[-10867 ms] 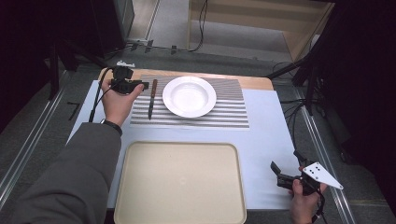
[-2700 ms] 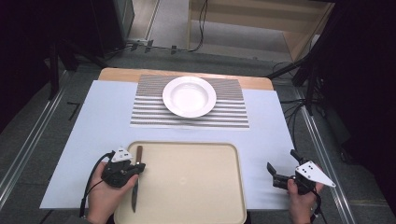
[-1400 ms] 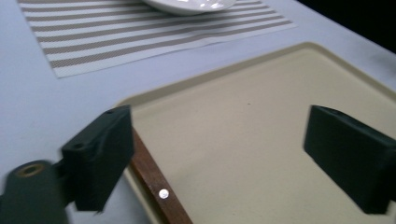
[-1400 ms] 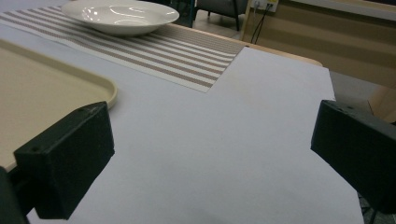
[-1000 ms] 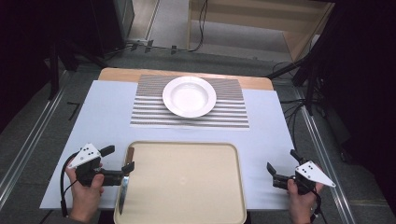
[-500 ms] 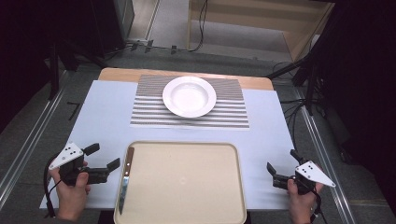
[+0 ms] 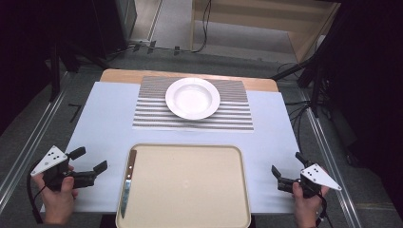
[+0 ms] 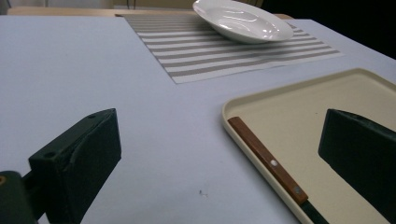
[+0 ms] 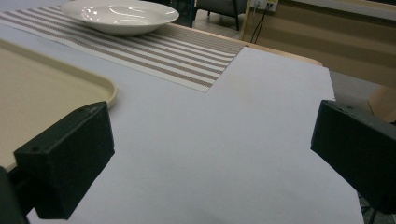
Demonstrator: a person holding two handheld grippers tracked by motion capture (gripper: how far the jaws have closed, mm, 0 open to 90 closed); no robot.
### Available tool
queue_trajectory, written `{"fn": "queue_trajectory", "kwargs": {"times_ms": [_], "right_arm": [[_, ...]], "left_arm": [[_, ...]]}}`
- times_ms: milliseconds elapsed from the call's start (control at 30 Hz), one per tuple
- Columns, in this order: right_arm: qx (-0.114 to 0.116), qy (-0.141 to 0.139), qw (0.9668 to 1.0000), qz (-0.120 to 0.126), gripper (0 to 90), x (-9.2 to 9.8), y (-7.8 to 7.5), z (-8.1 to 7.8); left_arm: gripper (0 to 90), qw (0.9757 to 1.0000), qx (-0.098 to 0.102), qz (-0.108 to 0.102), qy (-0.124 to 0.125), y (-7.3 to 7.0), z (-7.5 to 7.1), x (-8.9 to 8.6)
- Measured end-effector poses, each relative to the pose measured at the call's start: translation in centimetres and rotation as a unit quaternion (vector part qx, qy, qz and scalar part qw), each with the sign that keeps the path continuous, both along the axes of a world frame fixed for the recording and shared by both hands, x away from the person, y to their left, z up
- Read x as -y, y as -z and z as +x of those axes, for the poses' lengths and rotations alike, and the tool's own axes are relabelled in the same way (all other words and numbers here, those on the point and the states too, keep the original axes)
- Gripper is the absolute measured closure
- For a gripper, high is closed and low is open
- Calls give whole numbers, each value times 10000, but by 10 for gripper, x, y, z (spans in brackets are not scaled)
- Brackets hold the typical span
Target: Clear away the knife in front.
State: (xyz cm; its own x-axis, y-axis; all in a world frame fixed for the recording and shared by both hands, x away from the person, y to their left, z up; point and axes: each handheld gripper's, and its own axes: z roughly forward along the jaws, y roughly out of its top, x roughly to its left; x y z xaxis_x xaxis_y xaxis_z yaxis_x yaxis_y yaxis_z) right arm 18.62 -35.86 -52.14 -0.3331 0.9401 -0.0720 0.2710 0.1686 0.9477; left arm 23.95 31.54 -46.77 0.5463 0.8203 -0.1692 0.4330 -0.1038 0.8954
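Lying along the left inside edge of the tray (image 7: 183, 185), the knife (image 7: 127, 183) sits just to the right of the left gripper (image 7: 90, 166), whose jaws are spread wide with nothing between them. That gripper is held low near the table's front left corner, its jaws aimed toward the tray, so the knife is the closest thing ahead of it; in the left gripper view the brown handle (image 8: 268, 161) runs diagonally between the two black jaws. The right gripper (image 7: 280, 176), also spread and empty, is at the front right, well apart from the knife with the whole tray between them, so the left hand is plainly the nearer one for any further handling.

As for the knife's long axis, it runs near-to-far, nearly parallel to the tray's left rim: blade toward the person, wooden handle pointing away toward the striped placemat (image 7: 190, 121). The blade tip looks to rest near the tray's front left corner, though the edge there is hard to make out. Farther back, the white plate (image 7: 192, 98) stands on the placemat, well apart from both grippers.
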Motion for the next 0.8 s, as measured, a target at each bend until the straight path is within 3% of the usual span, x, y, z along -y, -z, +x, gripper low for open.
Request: {"fn": "queue_trajectory", "kwargs": {"times_ms": [400, 800], "right_arm": [[-6, 8, 10000, -1, 0, 0, 0, 0], [-8, 12, 10000, -4, 0, 0, 0, 0]], "left_arm": [[0, 9998, -4, 149, -96, 7, -2, -22], [0, 9994, -11, 73, -338, 12, -5, -45]]}}
